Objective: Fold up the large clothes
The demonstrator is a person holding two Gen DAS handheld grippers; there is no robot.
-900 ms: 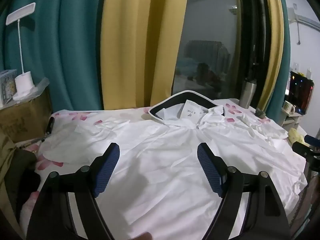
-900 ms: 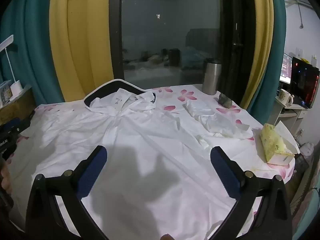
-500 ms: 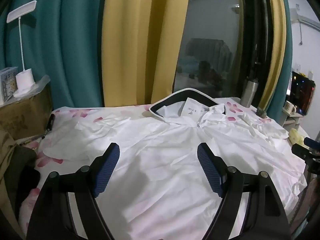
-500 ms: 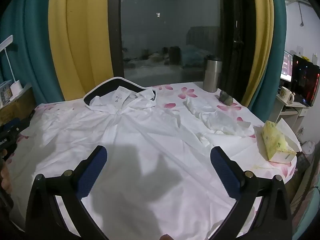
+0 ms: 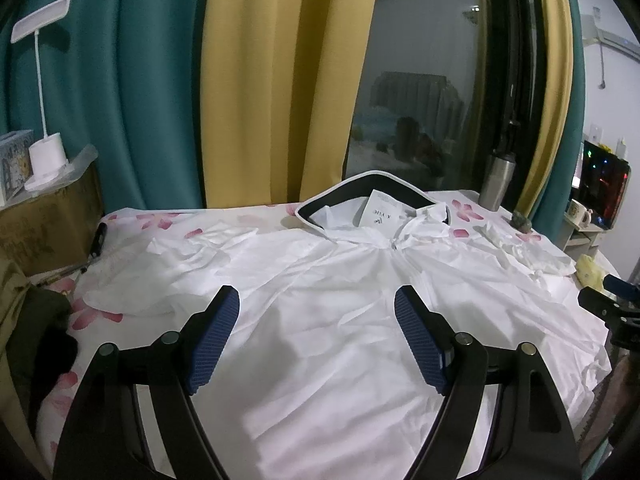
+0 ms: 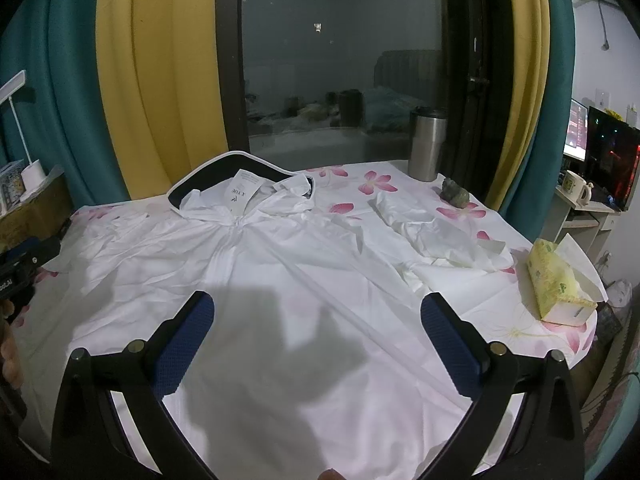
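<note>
Claws point(image 5: 316, 336) point(image 6: 316, 344) wide; crinkly white shirt point(image 6: 280, 280) flat.

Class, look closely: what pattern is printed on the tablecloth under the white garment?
Pink flowers on white tablecloth, clearest in the right wrist view.

Both views are taken from above the near edge of the table point(image 5: 168, 220), tilted down and facing the window point(image 6: 340, 80). The left view is aimed from further left (the lamp point(image 5: 44, 80) fills its upper left). The shirt point(image 5: 340, 300) and cup point(image 6: 428, 144) are shared by both.
</note>
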